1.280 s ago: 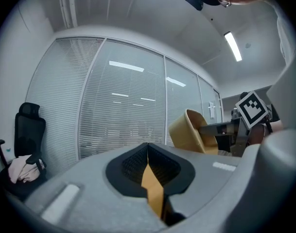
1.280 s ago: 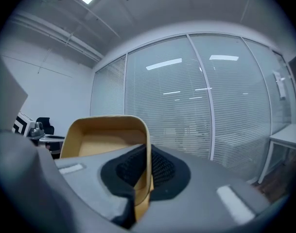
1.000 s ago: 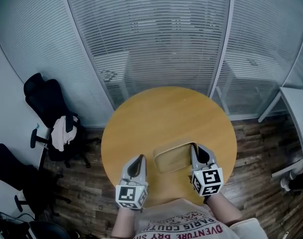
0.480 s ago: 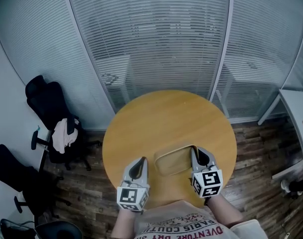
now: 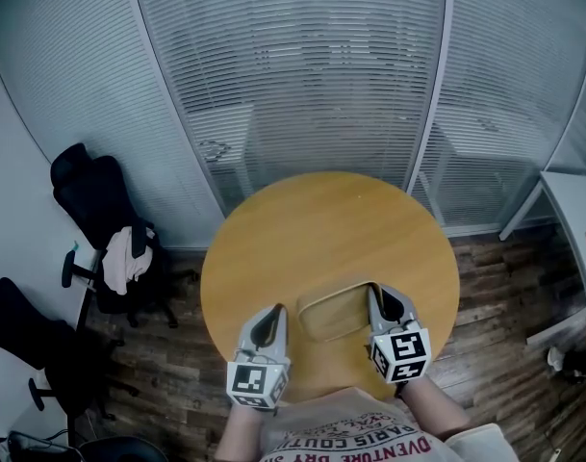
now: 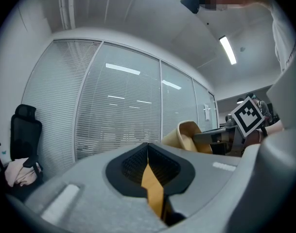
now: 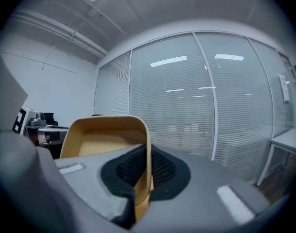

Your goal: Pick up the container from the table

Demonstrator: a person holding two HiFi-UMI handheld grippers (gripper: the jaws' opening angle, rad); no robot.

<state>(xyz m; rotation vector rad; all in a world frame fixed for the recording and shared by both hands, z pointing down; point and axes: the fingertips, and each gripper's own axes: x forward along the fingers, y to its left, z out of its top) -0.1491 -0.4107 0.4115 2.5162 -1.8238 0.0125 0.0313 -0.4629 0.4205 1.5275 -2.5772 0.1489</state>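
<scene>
While the round table point(image 5: 312, 229) fills the middle of the head view, the container point(image 5: 333, 308) sits toward its near edge, just in front of the person and between the two grippers. The grasp looks done: the right gripper point(image 5: 376, 292) is pinched on the container's right wall, and its own view shows the thin tan rim squeezed between the dark pads point(image 7: 162, 168). The left gripper point(image 5: 272, 314) hangs just beside the container's left end, apart from it, its jaws pressed together on nothing. A tan sliver shows in the slit below the tips, most likely the table beyond. What is left, I judge, is the lift itself: from the left gripper view the container seems tipped, its open side showing, but no view shows clearly whether its base has cleared the table
</scene>
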